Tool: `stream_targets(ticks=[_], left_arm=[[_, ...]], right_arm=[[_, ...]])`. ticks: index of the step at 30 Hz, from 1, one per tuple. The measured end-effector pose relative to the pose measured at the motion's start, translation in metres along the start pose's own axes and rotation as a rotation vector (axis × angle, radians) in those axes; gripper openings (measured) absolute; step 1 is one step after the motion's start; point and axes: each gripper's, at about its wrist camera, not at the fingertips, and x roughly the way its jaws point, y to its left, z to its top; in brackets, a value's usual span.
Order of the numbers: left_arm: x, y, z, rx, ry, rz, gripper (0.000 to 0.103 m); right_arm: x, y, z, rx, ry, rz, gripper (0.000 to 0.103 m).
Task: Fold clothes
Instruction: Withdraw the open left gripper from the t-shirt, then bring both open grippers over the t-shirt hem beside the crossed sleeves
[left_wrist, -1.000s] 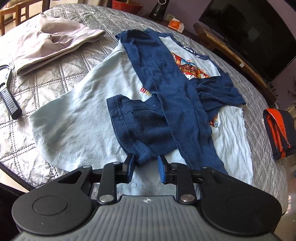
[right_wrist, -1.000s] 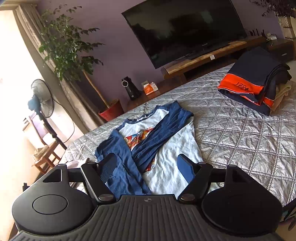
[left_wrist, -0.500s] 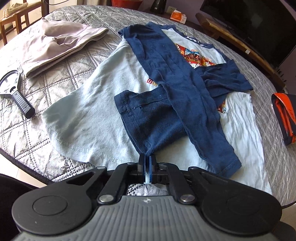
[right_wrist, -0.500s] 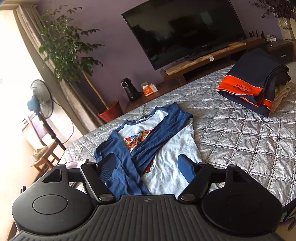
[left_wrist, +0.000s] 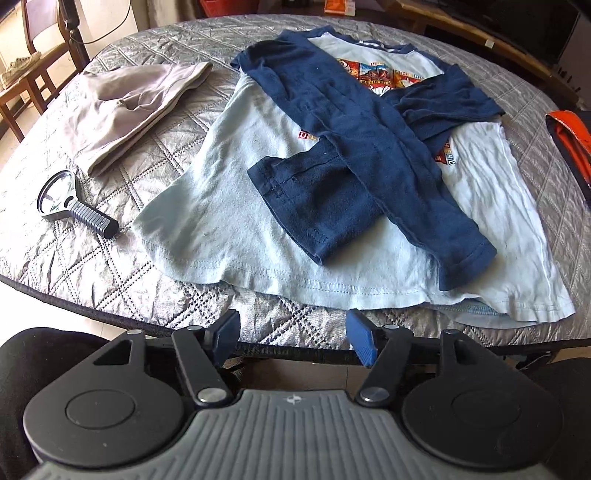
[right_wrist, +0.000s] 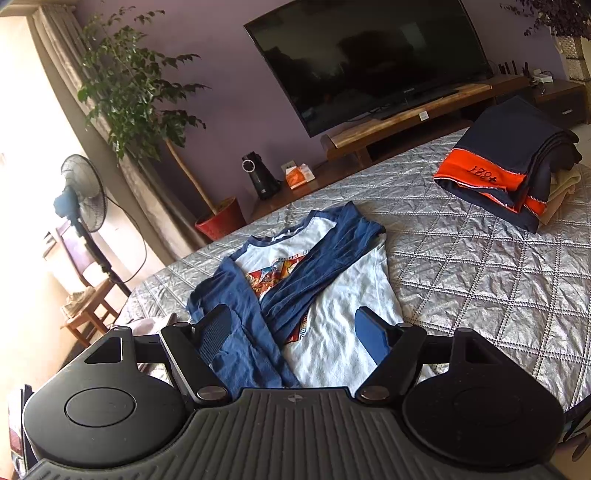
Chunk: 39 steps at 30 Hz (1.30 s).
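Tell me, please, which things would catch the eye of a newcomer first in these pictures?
First, the light blue shirt spread on the quilted silver table cover, its navy sleeves folded crosswise over the chest print. Next, the big dark television on the purple wall behind, and the folded navy and orange garment at the table's far right. Both the left gripper and the right gripper show open jaws, holding nothing.

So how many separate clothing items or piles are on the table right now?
3: the blue-sleeved shirt spread flat in the middle, a folded beige garment at its far left, and a navy-and-orange folded stack toward the right edge. More may lie outside both views.
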Motion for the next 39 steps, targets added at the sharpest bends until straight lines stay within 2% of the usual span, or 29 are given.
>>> stream_targets(ticks=[2, 8, 19, 24, 29, 30, 31, 34, 37, 39], left_arm=[[-0.006, 0.0, 0.0, 0.014, -0.006, 0.008, 0.077], [-0.022, -0.006, 0.005, 0.037, -0.045, -0.017, 0.08], [-0.03, -0.001, 0.006, 0.028, -0.074, -0.012, 0.088], [-0.03, 0.004, 0.008, 0.037, -0.081, -0.007, 0.091], [-0.023, 0.013, 0.017, 0.005, -0.087, -0.033, 0.091], [-0.021, 0.016, 0.02, -0.008, -0.086, -0.04, 0.091], [-0.019, 0.018, 0.023, -0.023, -0.083, -0.047, 0.092], [-0.015, 0.021, 0.036, -0.042, -0.092, -0.065, 0.092], [-0.007, 0.022, 0.048, -0.037, -0.122, -0.076, 0.091], [0.003, 0.023, 0.056, -0.041, -0.126, -0.086, 0.084]], right_arm=[[0.0, 0.0, 0.0, -0.003, 0.003, -0.001, 0.079], [0.002, 0.002, -0.001, -0.007, 0.016, -0.006, 0.08], [0.009, 0.015, -0.003, -0.036, 0.046, -0.007, 0.082], [0.017, 0.024, -0.005, -0.047, 0.097, 0.008, 0.083], [0.036, 0.025, -0.005, -0.004, 0.2, 0.025, 0.083], [0.04, 0.025, -0.006, 0.005, 0.222, 0.034, 0.078], [0.045, 0.025, -0.006, 0.013, 0.254, 0.055, 0.065], [0.067, 0.03, -0.007, 0.011, 0.356, 0.09, 0.039], [0.09, 0.046, -0.004, -0.068, 0.371, 0.087, 0.033], [0.109, 0.056, -0.003, -0.114, 0.386, 0.079, 0.033]])
